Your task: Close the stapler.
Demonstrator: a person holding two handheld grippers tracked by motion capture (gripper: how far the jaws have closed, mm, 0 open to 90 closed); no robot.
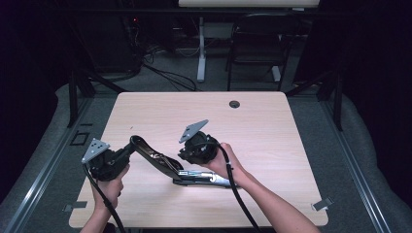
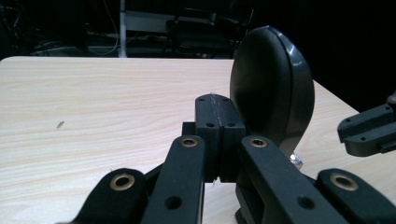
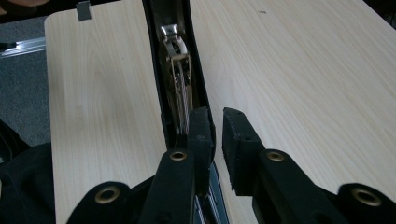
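Observation:
A black stapler [image 1: 160, 162] lies open near the table's front edge, its base [image 1: 206, 181] flat and its cover [image 1: 141, 145] raised up to the left. My left gripper [image 1: 127, 150] is shut at the cover's rounded tip [image 2: 273, 84]; its pads [image 2: 208, 123] are pressed together, apparently on the cover's thin edge. My right gripper [image 1: 183, 156] hovers over the hinge end, pointing down. Its jaws stand a narrow gap apart, with bare table showing between them. Its left fingertip [image 3: 200, 133] sits over the stapler's inner channel, where the metal spring and rail [image 3: 176, 65] show.
The wooden table [image 1: 262, 136] has a round cable hole [image 1: 234, 104] at the back. Small clips sit on its front corners [image 1: 323, 205]. A chair [image 1: 257, 43] and another desk's leg [image 1: 201, 48] stand beyond. Part of the right gripper [image 2: 369, 130] shows at the left gripper view's right edge.

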